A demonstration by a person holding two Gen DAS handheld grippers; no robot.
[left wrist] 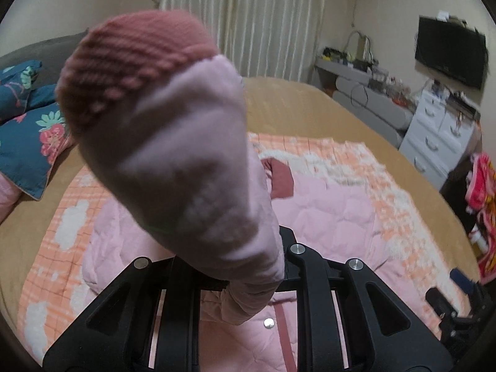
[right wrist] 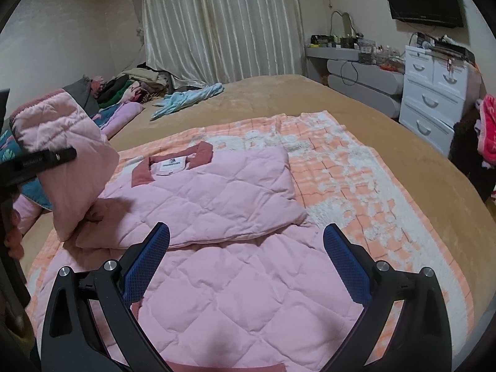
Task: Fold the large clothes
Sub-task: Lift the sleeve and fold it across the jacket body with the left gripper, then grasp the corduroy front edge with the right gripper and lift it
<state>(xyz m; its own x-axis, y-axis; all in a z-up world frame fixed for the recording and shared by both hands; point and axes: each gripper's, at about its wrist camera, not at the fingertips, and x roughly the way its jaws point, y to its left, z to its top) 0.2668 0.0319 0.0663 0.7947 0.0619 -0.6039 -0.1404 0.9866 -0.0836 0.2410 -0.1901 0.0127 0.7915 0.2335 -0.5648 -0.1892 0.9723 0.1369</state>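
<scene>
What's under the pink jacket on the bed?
An orange and white checked blanket lies under the pink jacket, and under that a tan bedspread. The jacket hides the middle of the blanket.

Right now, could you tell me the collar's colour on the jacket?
Dusty rose collar, on the pale pink jacket; right wrist view.

A wide bed (right wrist: pixel 356 117) fills the room, covered in a tan blanket. Spread flat over its middle is an orange-and-white checked throw (right wrist: pixel 356 186), with cloud-like white patches. On that throw lies the pink quilted jacket (right wrist: pixel 248 279), its dark pink collar (right wrist: pixel 173 167) toward the curtains and one side folded over the body. Farther up the bed, a light blue garment (right wrist: pixel 189 99) lies crumpled on the tan blanket. At the far left edge sits a teal floral quilt (left wrist: pixel 24 142), and beyond it a heap of mixed clothes (right wrist: pixel 133 86) near the wall.
</scene>
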